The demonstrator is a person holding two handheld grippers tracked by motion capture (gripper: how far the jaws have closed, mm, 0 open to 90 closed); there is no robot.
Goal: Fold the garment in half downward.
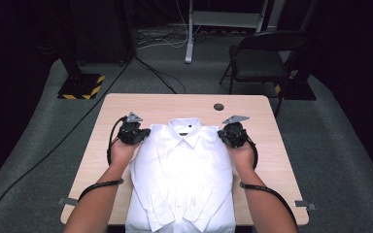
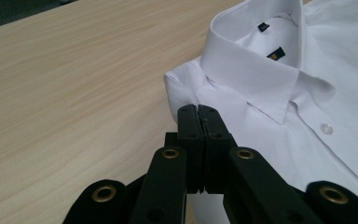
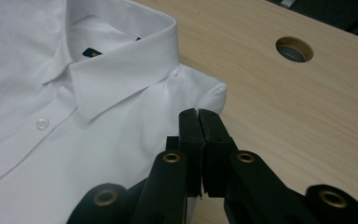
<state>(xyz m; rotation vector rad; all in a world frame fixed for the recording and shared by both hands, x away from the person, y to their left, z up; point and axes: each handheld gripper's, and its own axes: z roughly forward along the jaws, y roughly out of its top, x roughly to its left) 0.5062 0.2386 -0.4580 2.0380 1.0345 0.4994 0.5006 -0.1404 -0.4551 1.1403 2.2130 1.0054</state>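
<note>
A white folded dress shirt (image 1: 182,165) lies flat on the wooden table (image 1: 126,104), collar at the far end and buttons up. My left gripper (image 1: 147,133) hovers at the shirt's left shoulder, jaws shut with nothing between them. In the left gripper view the closed tips (image 2: 199,110) sit just above the shoulder corner of the shirt (image 2: 307,93), beside the collar (image 2: 251,70). My right gripper (image 1: 220,135) mirrors it at the right shoulder, also shut and empty. Its tips (image 3: 198,113) point at the folded shoulder corner of the shirt (image 3: 74,140).
A round cable hole (image 1: 218,106) (image 3: 294,49) sits in the table beyond the collar. Bare wood lies to the left and right of the shirt. Behind the table stand a folding chair (image 1: 264,58), a striped stand base (image 1: 81,86) and loose floor cables.
</note>
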